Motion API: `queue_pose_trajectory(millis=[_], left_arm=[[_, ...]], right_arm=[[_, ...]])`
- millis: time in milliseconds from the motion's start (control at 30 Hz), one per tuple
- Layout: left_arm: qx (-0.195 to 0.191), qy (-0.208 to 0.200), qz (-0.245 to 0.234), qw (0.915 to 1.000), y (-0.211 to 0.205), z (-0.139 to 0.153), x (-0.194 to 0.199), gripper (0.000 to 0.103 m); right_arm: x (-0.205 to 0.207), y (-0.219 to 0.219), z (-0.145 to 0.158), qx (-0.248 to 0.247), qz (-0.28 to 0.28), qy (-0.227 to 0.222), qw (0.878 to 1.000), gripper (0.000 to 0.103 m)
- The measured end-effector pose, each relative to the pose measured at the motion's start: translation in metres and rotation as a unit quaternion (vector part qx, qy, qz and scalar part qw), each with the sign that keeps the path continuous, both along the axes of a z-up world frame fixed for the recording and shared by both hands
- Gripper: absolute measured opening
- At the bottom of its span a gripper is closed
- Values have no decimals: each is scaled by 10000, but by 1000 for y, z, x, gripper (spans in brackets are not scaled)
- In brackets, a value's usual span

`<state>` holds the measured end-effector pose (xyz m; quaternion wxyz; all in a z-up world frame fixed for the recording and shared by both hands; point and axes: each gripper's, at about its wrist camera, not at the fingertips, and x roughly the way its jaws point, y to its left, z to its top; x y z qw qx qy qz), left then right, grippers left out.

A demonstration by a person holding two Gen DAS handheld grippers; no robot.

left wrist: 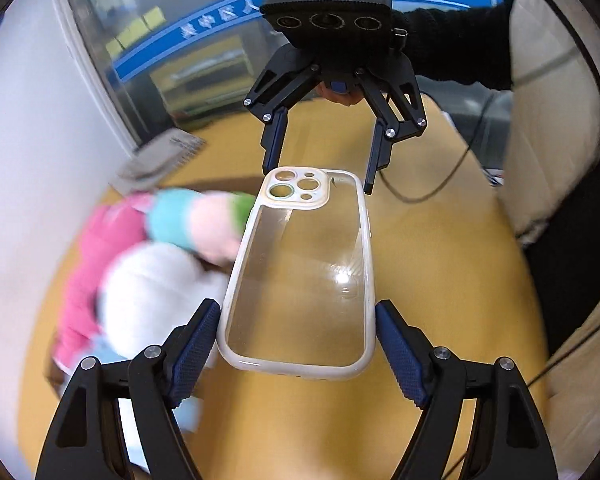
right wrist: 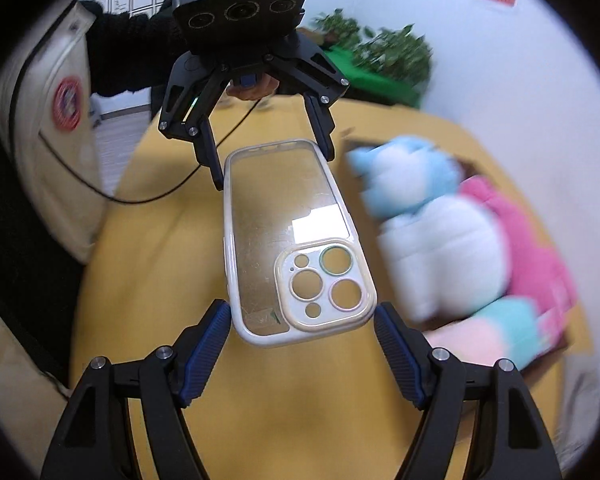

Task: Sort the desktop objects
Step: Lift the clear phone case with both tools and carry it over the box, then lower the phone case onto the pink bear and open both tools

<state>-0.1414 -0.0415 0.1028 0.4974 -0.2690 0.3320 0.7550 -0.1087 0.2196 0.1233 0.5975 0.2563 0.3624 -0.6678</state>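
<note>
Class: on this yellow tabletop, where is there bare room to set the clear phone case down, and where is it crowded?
Free: the yellow tabletop between the black cable and the clear white-rimmed phone case, plus the strip under the tongs. Crowded: the side with the pastel plush toys in their open box.

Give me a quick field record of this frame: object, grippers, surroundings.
object: clear phone case with white rim, camera cutouts at one end
left gripper: pads pressed on the plain end of the case
right gripper: pads pressed on the camera-cutout end
case position: held between both grippers, above the yellow table
nearby: plush toys, blurred, off to one side of the case
other: black cable on the table
</note>
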Motion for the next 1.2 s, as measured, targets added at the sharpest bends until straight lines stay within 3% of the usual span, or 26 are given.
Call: queue_pose_trajectory(millis=[133, 267, 433, 533, 600, 767, 867, 967, 1100, 1200], left_arm=[[-43, 75, 55, 9999, -9, 24, -80, 83], [-399, -35, 145, 9991, -8, 29, -165, 83], [-526, -268, 294, 9978, -5, -11, -248, 83], [-602, -437, 483, 9961, -5, -46, -284, 83], [-675, -460, 535, 9952, 0, -67, -301, 83], [-514, -270, 666, 9961, 0, -67, -295, 84], [-389, 3, 974, 9945, -14, -47, -279, 88], [-40, 115, 1247, 9921, -35, -21, -255, 93], [407, 122, 1770, 9833, -66, -2, -206, 95], [804, -127, 2160, 9730, -85, -11, -165, 95]], right_arm=[[-73, -15, 29, -60, -48, 192, 9998, 74], [-144, -31, 36, 147, -253, 342, 9990, 72], [-226, -41, 14, 294, -480, 310, 9979, 72], [-264, -43, -14, 291, -676, 139, 9972, 56], [-275, -45, -35, 415, -762, 108, 9962, 55], [-288, -64, -60, 628, -754, 61, 9952, 59], [-281, -56, -47, 373, -902, 71, 9952, 58], [-261, -34, -19, -193, -1280, 12, 9916, 58], [-217, 6, -1, -668, -1990, -123, 9776, 59], [-187, 19, -17, -583, -2704, -315, 9605, 59]])
